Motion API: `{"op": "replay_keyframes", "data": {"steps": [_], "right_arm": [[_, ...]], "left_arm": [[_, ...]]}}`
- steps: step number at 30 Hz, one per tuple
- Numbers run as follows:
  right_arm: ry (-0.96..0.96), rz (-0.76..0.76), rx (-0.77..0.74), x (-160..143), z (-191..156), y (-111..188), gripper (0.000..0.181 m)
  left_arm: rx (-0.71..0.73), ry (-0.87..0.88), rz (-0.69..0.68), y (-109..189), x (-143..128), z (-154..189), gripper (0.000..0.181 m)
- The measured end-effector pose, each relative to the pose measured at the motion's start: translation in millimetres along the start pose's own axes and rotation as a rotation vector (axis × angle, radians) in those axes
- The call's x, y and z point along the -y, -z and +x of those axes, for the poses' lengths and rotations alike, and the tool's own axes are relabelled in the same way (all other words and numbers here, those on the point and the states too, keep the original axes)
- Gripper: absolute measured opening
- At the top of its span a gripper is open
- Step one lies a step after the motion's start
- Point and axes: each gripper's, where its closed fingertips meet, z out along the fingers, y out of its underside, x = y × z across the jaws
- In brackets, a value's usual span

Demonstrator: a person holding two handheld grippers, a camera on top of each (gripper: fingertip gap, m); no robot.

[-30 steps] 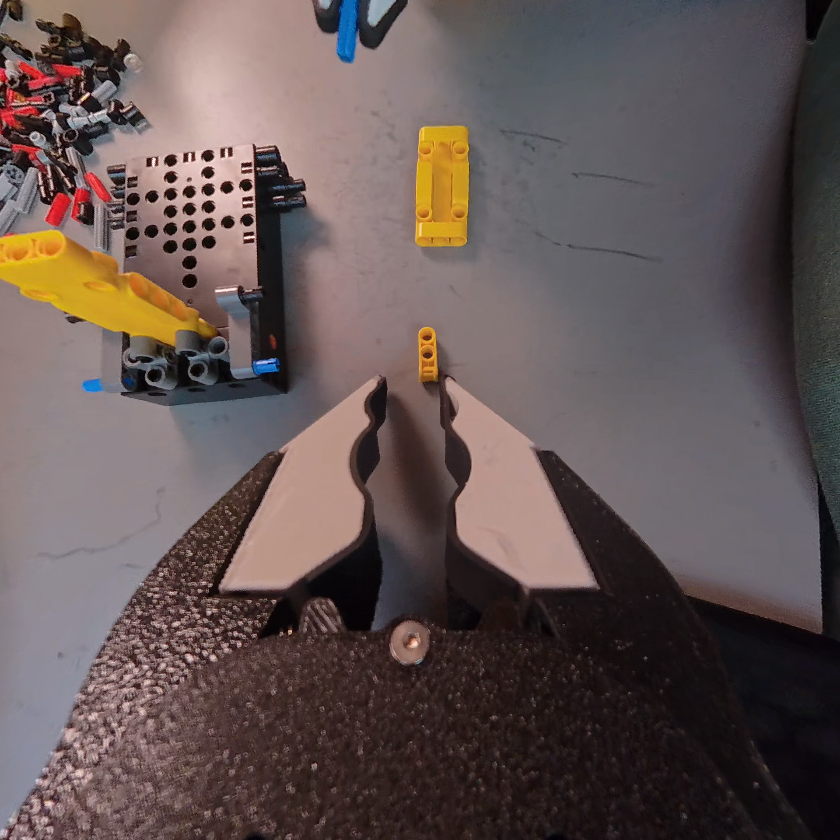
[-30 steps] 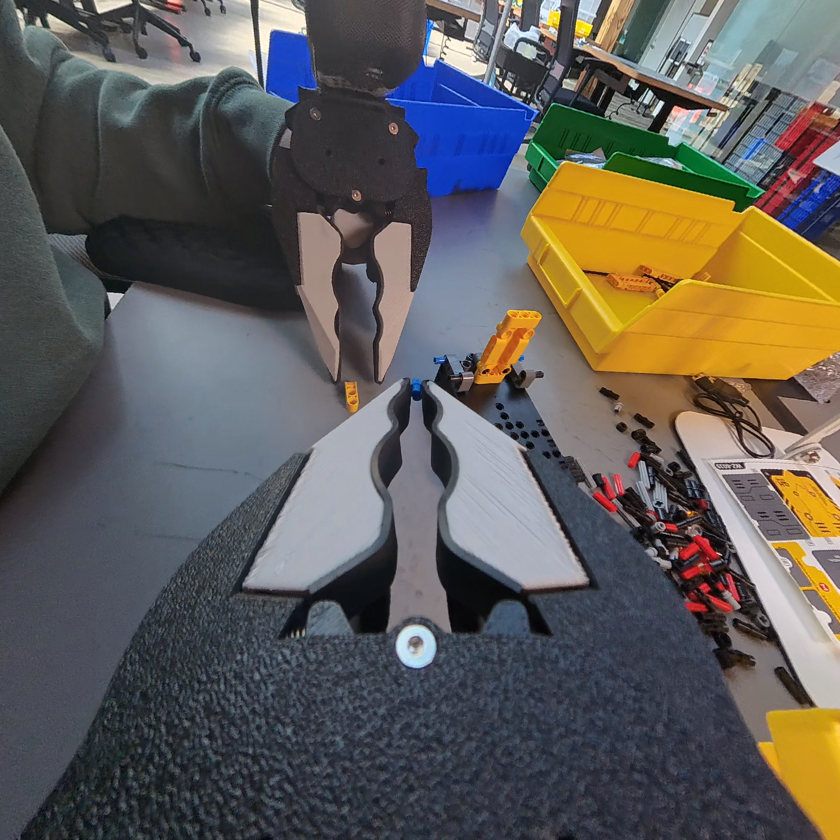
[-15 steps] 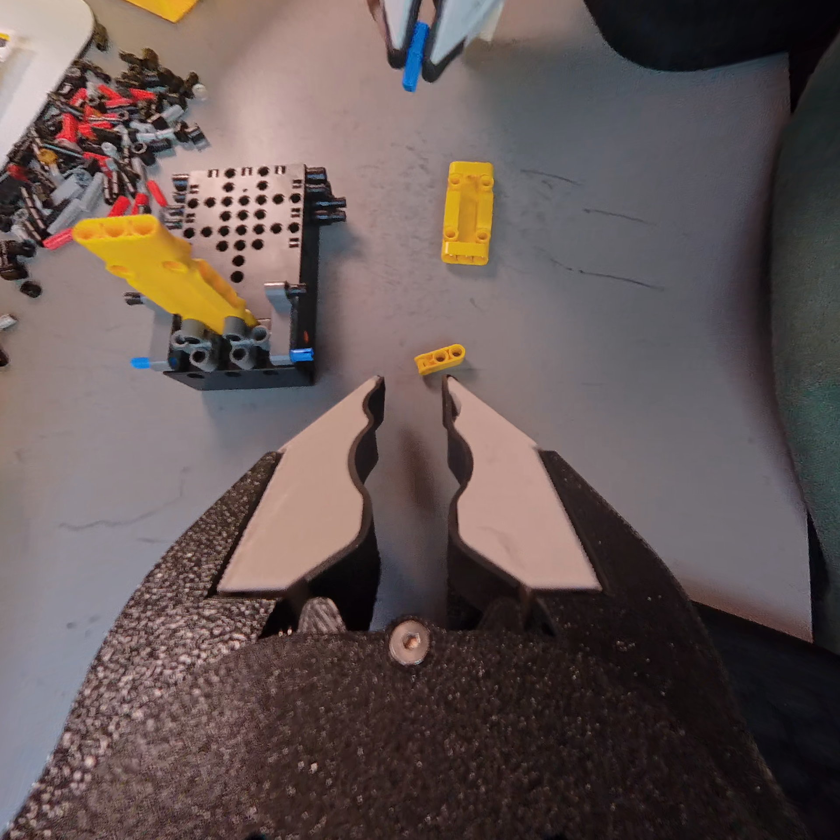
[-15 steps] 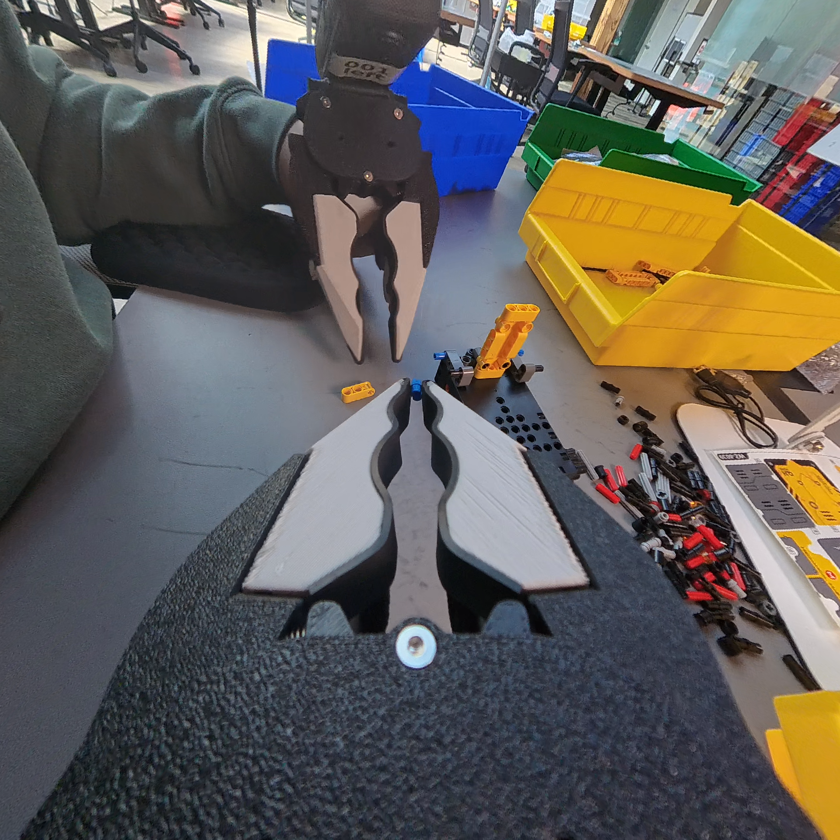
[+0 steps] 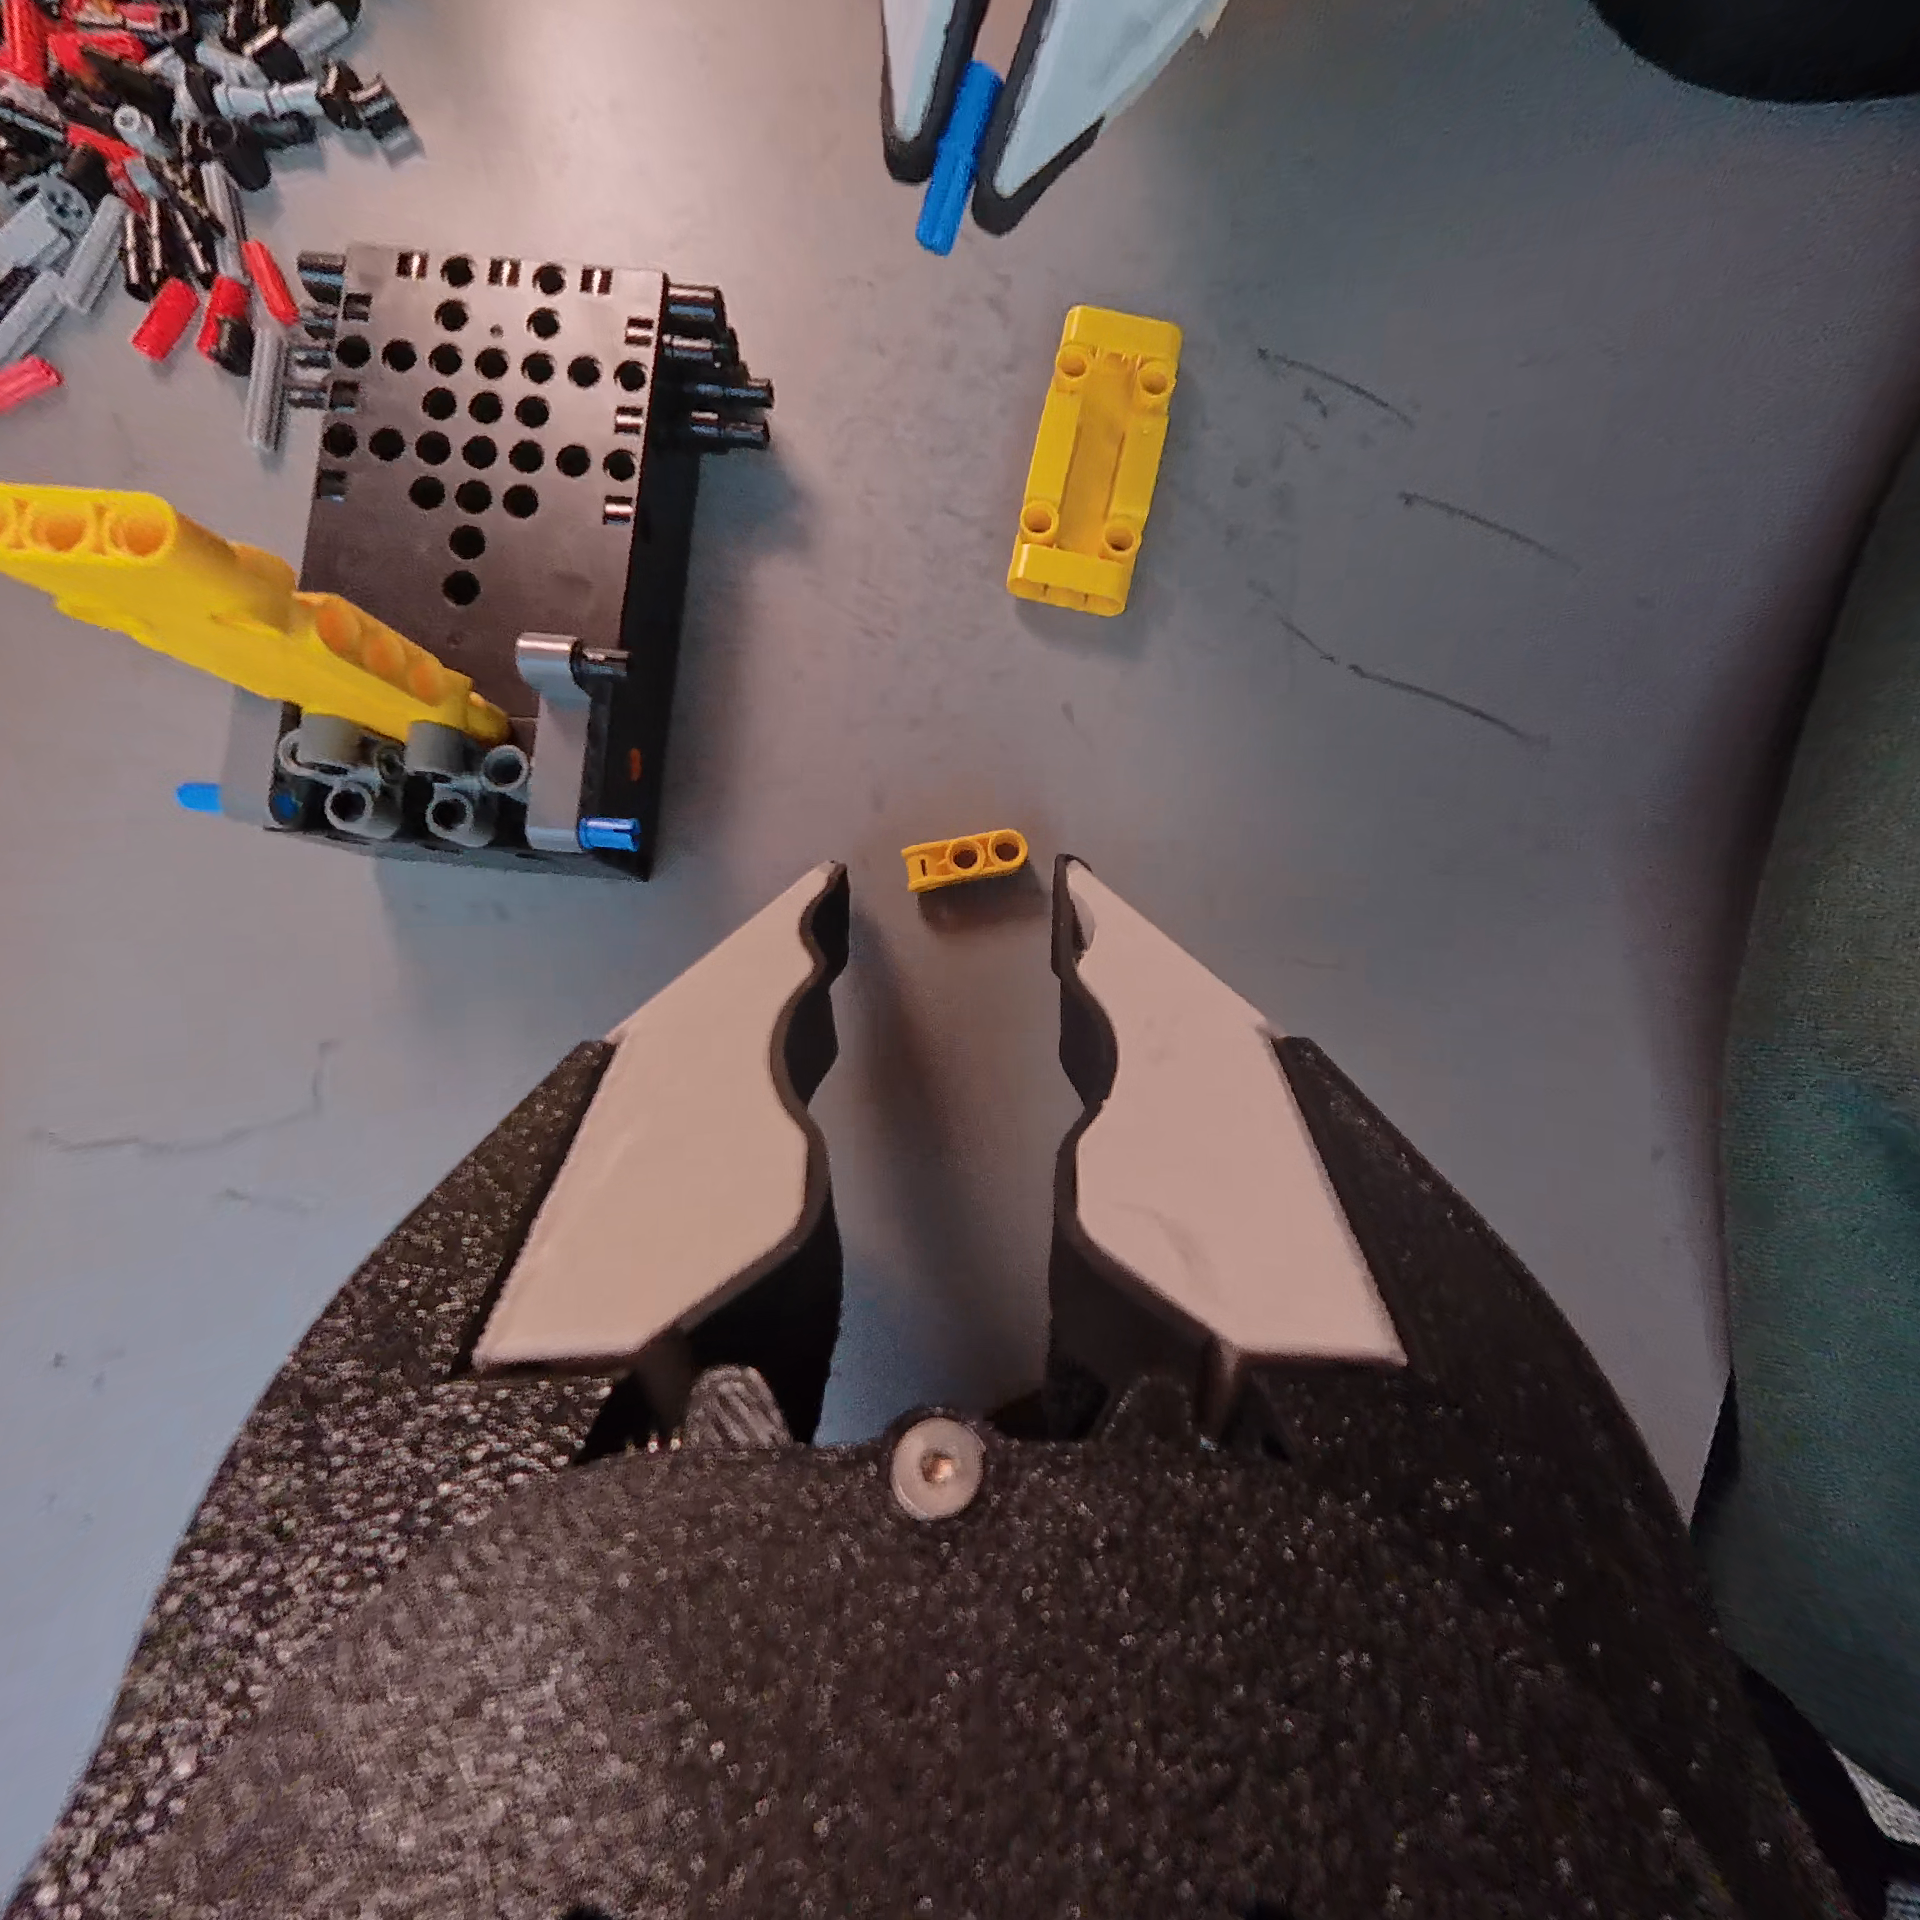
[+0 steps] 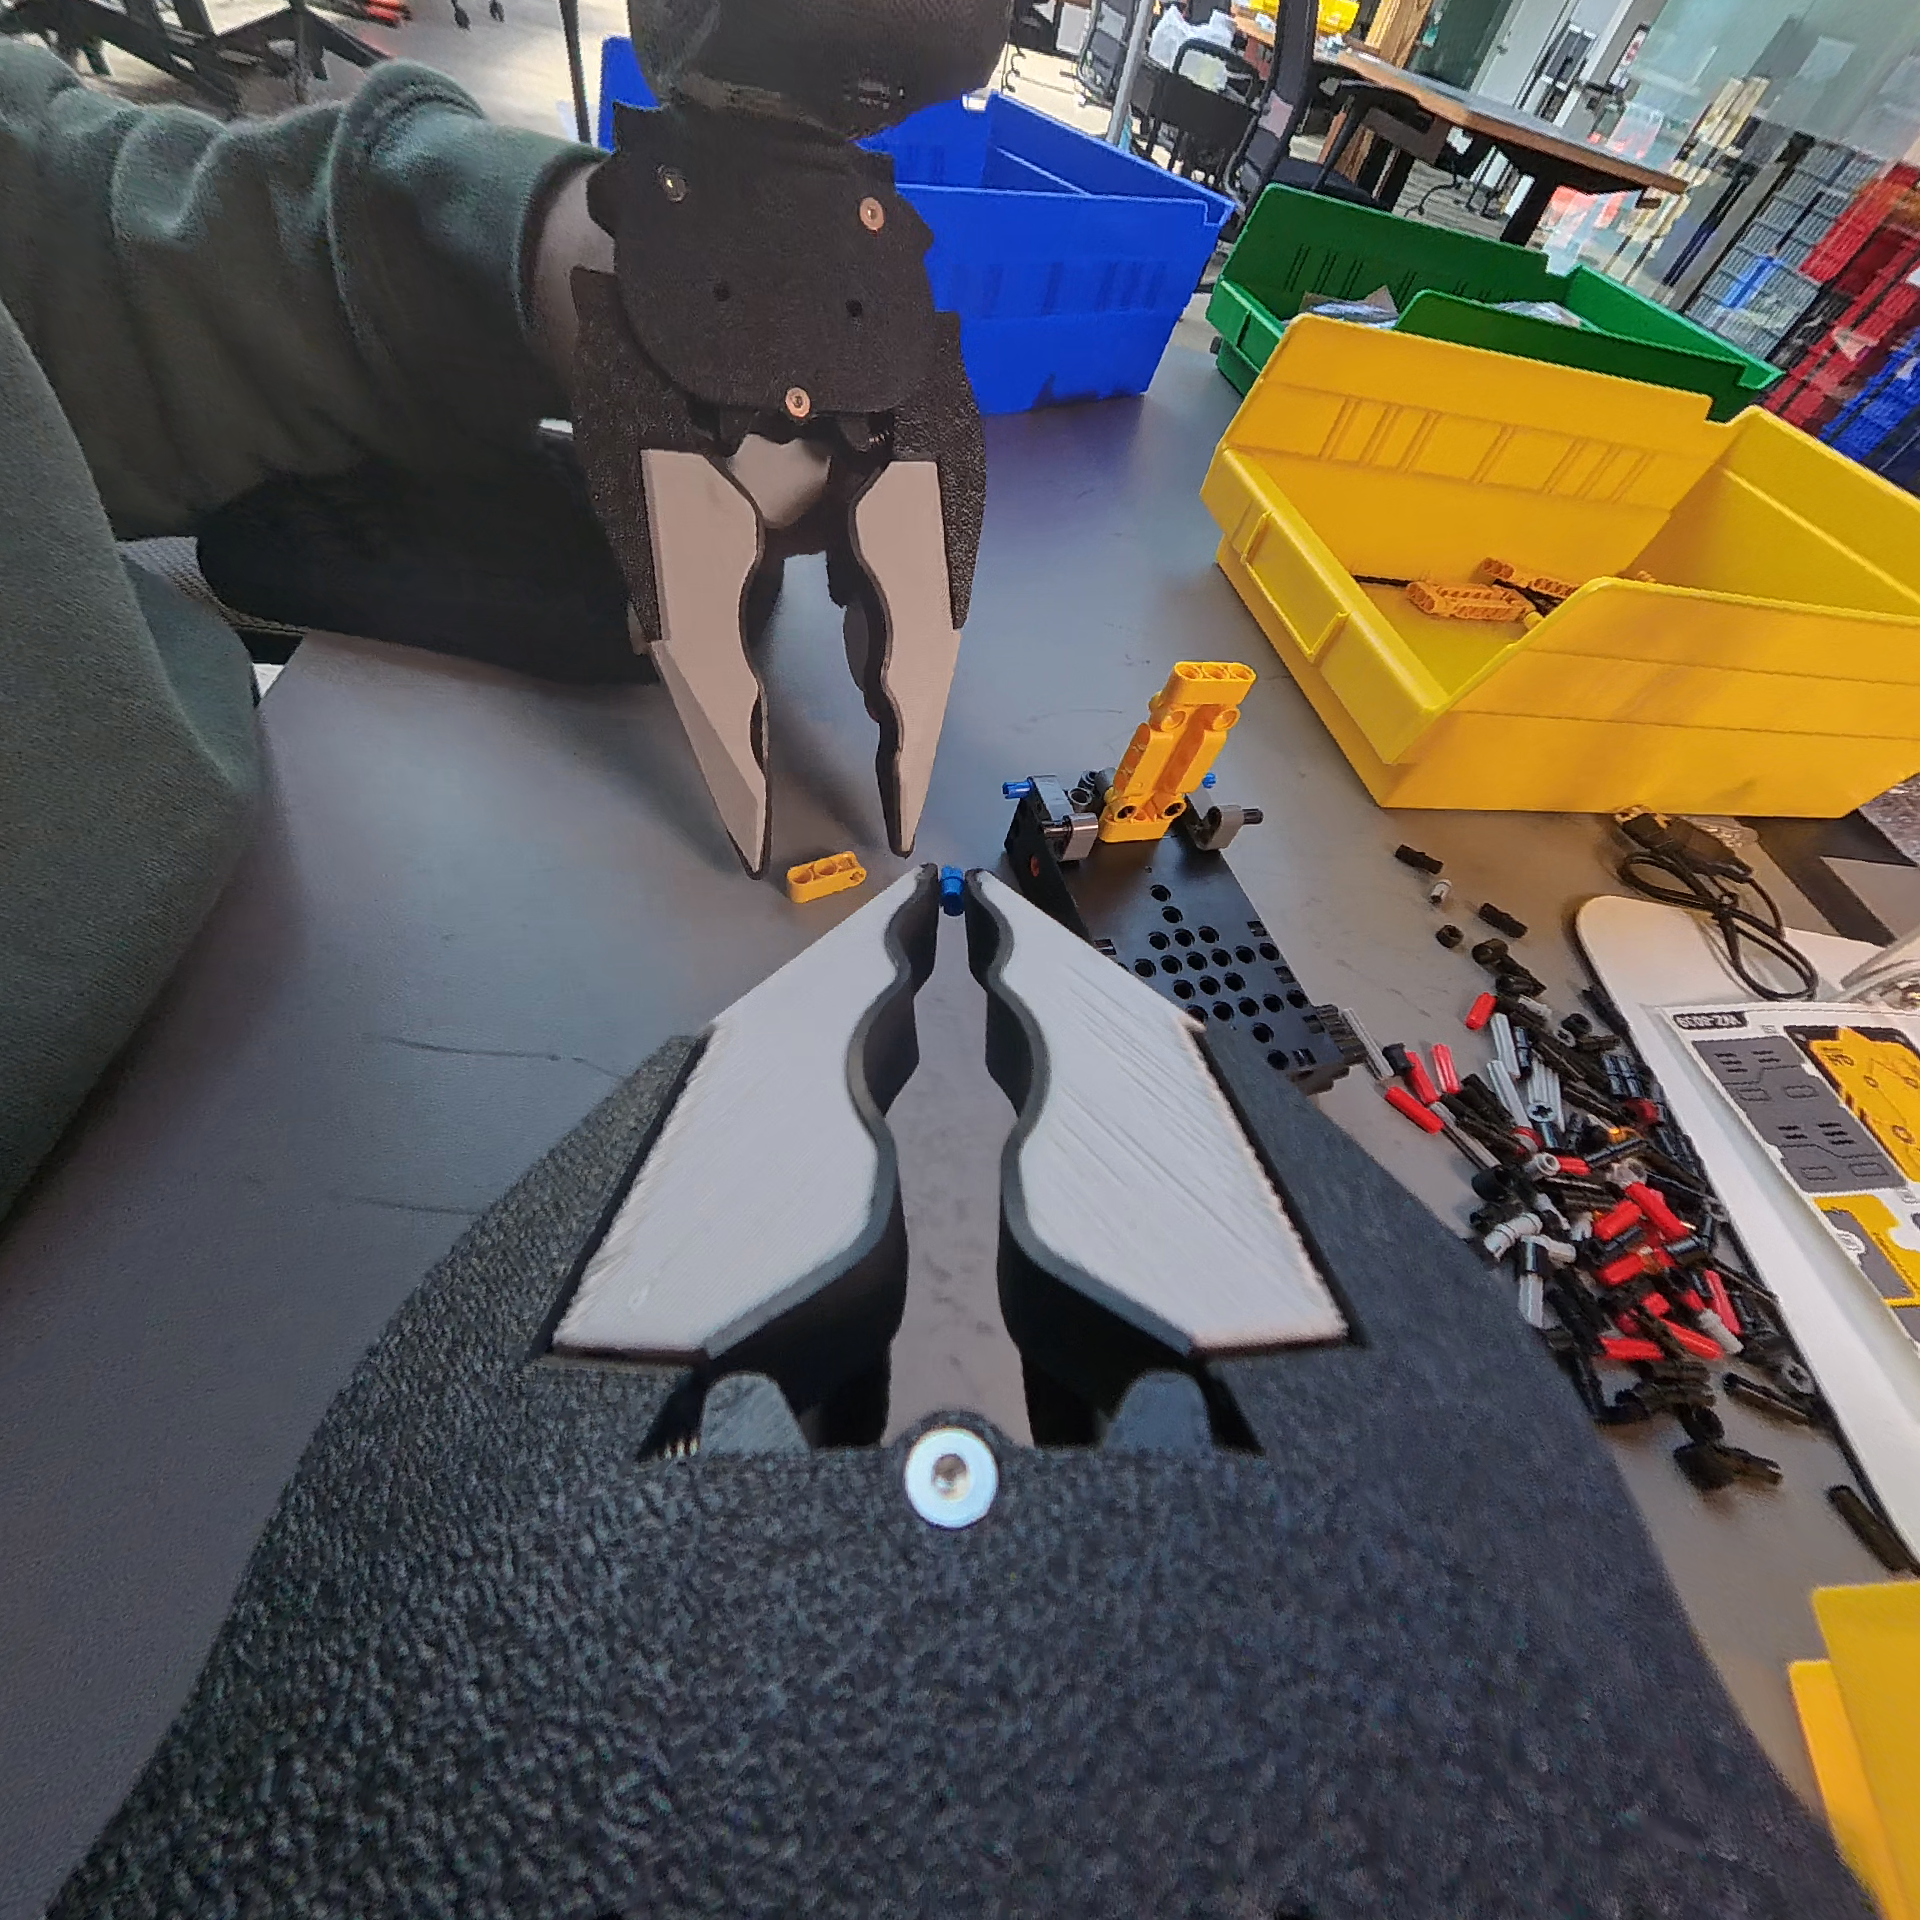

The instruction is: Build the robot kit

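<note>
Left wrist view
- Left gripper (image 5: 951, 883): jaws spread wide, empty, low over the grey table (image 5: 1351, 935).
- Small yellow piece (image 5: 963, 859): flat on the table, crosswise, just beyond the fingertips and in line with the gap; no contact visible.
- Yellow block (image 5: 1096, 459): flat on the table, farther ahead, apart from the rest.
- Black plate (image 5: 488, 499): ahead to the left, full of holes; long yellow beam (image 5: 229, 613) fixed at its near end, leaning outward.
- Loose pins (image 5: 135, 177): red, black and grey heap, top left.

Right wrist view
- Right gripper (image 6: 950, 883): jaws drawn narrow, clamped on a blue pin (image 6: 950, 891) at the tips.
- Left gripper (image 6: 826, 857), opposite: tips pointing down, either side of the small yellow piece (image 6: 825, 876).
- Yellow bin (image 6: 1558, 582): right of the black plate (image 6: 1195, 956).
- Blue bin (image 6: 1049, 270): behind.
</note>
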Motion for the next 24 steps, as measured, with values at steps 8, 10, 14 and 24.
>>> {"op": "replay_keyframes", "data": {"steps": [8,10,14,24], "right_arm": [[-0.017,-0.02,-0.013,-5,2,-1,0.005],[-0.02,-0.028,-0.013,-6,2,-2,0.005],[-0.02,-0.031,-0.009,-6,0,-2,0.005],[-0.059,0.106,0.01,18,-2,7,0.005]], "left_arm": [[0.087,0.123,-0.024,-6,0,2,0.031],[0.096,0.136,-0.03,-6,0,2,0.03],[0.1,0.135,-0.037,-6,0,2,0.029],[0.075,-0.079,0.297,19,53,-2,0.022]]}}
